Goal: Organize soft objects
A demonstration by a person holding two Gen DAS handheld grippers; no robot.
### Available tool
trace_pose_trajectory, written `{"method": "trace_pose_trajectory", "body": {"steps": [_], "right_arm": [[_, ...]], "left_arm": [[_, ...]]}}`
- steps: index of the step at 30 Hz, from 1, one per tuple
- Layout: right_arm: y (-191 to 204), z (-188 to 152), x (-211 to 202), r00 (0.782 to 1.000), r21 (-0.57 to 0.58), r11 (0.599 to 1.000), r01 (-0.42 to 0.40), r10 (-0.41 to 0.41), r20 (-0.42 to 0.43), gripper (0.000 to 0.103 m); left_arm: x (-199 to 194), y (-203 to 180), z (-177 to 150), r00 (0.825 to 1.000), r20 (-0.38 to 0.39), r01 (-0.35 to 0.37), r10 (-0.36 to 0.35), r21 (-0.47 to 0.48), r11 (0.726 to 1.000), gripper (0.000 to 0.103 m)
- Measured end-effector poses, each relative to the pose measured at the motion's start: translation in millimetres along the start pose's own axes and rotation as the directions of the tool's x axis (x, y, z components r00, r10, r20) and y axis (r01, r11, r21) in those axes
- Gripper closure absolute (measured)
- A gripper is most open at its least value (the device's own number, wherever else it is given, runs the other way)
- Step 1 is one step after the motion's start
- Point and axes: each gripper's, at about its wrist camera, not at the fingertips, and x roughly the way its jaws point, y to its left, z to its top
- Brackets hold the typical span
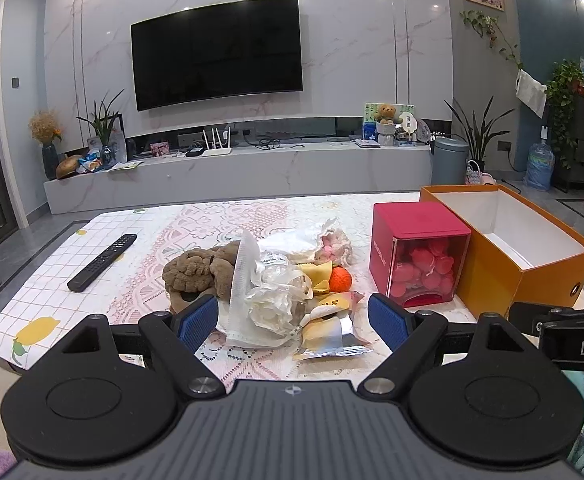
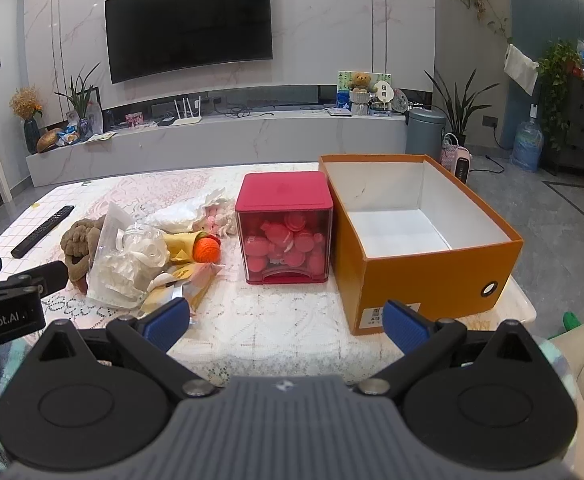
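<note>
Both the left gripper [image 1: 292,320] and right gripper [image 2: 285,322] gape fully, holding nothing. Pinch the bagged white item [image 1: 269,304] just ahead of the left fingers first (crinkly, so squeeze gently), then carry it to the orange box [image 2: 432,276] ahead of the right gripper.

Left of the orange box [image 2: 432,268] with its white inside stands a red box [image 2: 285,200] holding pink pieces; further left lie an orange knitted ball [image 2: 206,250], brown plush [image 1: 195,270] and a black remote [image 1: 103,262]. Pink lace pattern covers the table [image 2: 275,320].

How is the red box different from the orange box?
The red box is smaller and closed with a lid; the orange box is bigger and open on top. The red box is full of pink round things; the orange box is empty. Both sit side by side on the table.
</note>
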Motion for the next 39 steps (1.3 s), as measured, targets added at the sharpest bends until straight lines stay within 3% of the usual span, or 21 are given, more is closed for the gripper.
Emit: {"method": "trace_pose_trajectory", "body": {"steps": [39], "right_arm": [[2.4,0.7,2.1,1.000,-0.009,1.000,0.003,-0.003,-0.012,0.003]], "left_arm": [[3.4,-0.8,-1.6,0.999,-0.032,0.004,-0.005,-0.013,1.000,0.004]]}}
